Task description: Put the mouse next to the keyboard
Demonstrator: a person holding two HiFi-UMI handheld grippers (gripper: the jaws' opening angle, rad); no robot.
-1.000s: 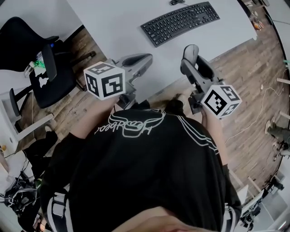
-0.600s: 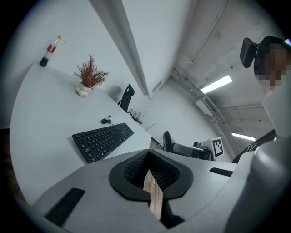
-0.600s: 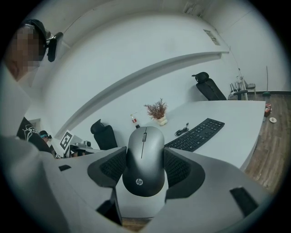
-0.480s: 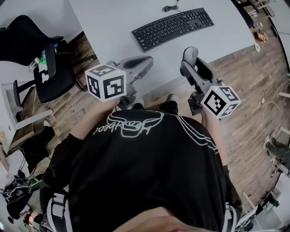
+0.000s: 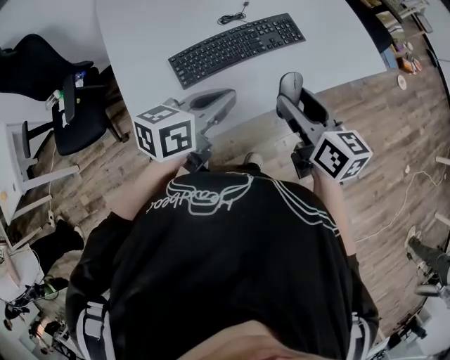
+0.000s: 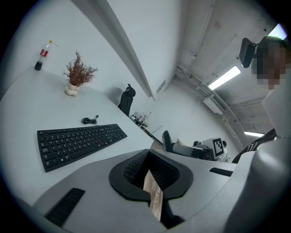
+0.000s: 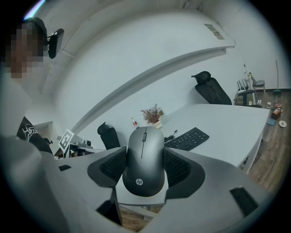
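- Right gripper [image 5: 295,103]: jaws clamped on the two sides of the mouse [image 7: 145,159], dark grey, scroll wheel facing away from the person.
- Mouse position: held in the air over the near edge of the table [image 5: 140,42], near and right of the keyboard [image 5: 235,48], well apart from it.
- Left gripper [image 6: 150,177]: jaws together with nothing between them, held over the near table edge, left of the right gripper.
- Keyboard: black, flat on the white table, lying at a slant, its cable [image 5: 233,15] coiled at the far side.
- Far table area, left gripper view: potted dried plant [image 6: 78,75]; bottle [image 6: 43,53] beyond it.
- Left of the table: black office chair [image 5: 81,116] on the wood floor [image 5: 394,140].
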